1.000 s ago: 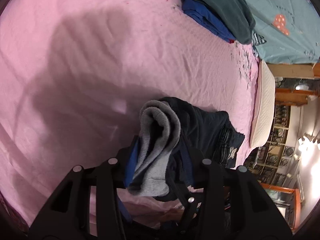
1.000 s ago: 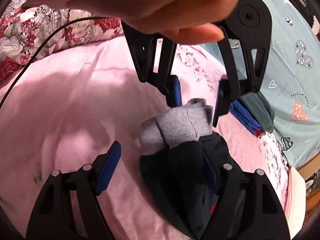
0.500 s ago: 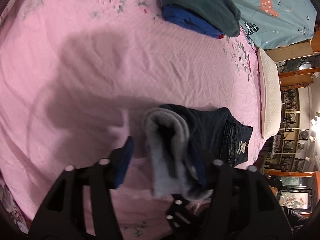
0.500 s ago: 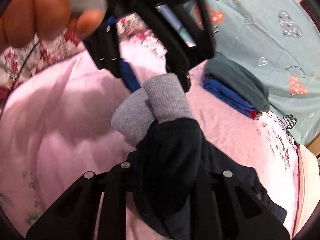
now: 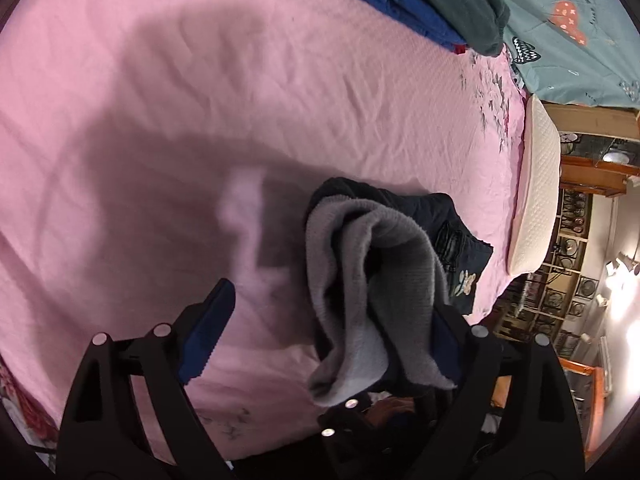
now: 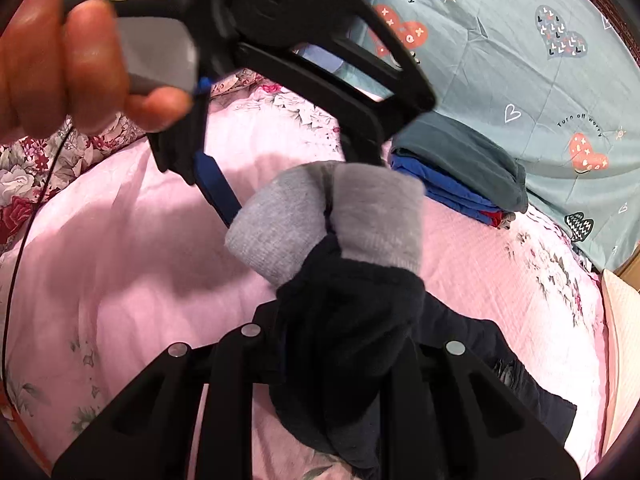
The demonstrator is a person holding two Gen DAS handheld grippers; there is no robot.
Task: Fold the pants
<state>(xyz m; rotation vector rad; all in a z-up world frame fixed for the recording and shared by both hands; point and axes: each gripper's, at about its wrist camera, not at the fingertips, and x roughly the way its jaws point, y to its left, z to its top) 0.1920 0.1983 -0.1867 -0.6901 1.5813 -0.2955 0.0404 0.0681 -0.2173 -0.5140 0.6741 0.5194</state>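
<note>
Right claw (image 6: pixel 340 344) pinches the soft, floppy pants (image 6: pixel 352 312) at their bunched dark fabric, while left claw (image 5: pixel 320 320), just opening wide, lets the grey cuffs (image 5: pixel 360 280) droop loose.

The pants (image 6: pixel 352 320) at lower centre of the right wrist view are soft, matt, dark navy cloth, ending in grey rib-knit cuffs (image 6: pixel 320 220) with a fuzzy surface. The bedsheet (image 5: pixel 200 100) filling the left wrist view is wrinkled matt pink cloth, and at the right edge lies a cream pillow (image 5: pixel 536 192) with a dimpled, quilted texture. Both grippers are matt black plastic with small shiny metal screw heads and blue ridged, rubbery-looking pads (image 5: pixel 208 332).
</note>
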